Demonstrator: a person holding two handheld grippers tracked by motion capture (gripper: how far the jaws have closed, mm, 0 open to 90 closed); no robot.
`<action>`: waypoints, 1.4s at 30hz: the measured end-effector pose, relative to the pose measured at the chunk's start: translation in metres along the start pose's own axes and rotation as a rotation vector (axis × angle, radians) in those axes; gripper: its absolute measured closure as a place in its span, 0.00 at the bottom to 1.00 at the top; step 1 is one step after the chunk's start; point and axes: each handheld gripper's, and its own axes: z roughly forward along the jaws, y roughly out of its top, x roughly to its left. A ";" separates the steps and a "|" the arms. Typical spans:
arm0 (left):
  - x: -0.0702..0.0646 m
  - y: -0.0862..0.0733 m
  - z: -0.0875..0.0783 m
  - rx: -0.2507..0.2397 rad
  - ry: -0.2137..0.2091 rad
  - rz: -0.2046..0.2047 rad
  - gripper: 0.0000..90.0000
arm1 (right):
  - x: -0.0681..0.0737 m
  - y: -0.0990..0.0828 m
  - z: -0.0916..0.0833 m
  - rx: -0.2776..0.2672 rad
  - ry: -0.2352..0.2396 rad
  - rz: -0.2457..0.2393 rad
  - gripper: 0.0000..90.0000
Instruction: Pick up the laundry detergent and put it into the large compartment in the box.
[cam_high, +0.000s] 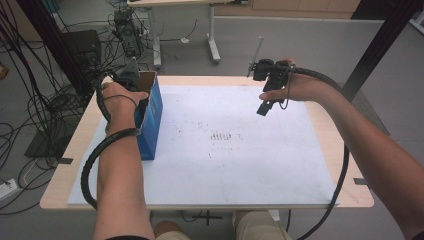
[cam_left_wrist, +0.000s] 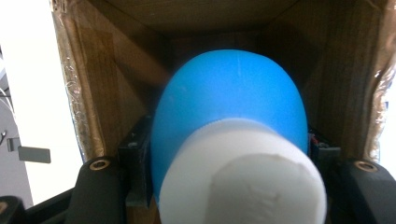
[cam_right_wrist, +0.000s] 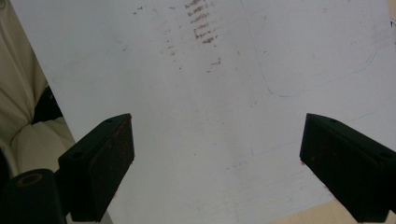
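Seen from the high view: left gripper (cam_high: 131, 75) sunk into the open top of a tall blue cardboard box with a brown inside (cam_high: 151, 117), standing upright near the left edge of the white sheet (cam_high: 235, 150) that covers the wooden table (cam_high: 345, 145). Jaws and load hidden there by the hand and the box rim.

Shown by the left gripper view instead: brown box walls (cam_left_wrist: 107, 93) all round, and between the black jaws a rounded blue object with a white ribbed cylindrical end (cam_left_wrist: 233, 144), clenched from both sides, white end nearest the camera.

Right gripper (cam_high: 265, 107) held above the far right part of the sheet, well apart from the box. In the right gripper view: jaws spread wide, nothing between them, faint brown smudges (cam_right_wrist: 201, 23) on the sheet (cam_right_wrist: 210, 140) below.
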 end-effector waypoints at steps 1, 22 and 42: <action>0.000 0.000 0.000 0.000 0.000 0.000 0.41 | 0.000 0.000 0.000 0.000 0.000 0.002 0.11; 0.002 0.000 0.000 -0.001 -0.010 -0.002 0.40 | 0.001 0.001 0.000 -0.004 0.002 0.000 0.11; 0.001 0.000 -0.005 -0.003 -0.001 0.000 0.34 | 0.000 -0.001 0.000 -0.007 0.005 0.005 0.11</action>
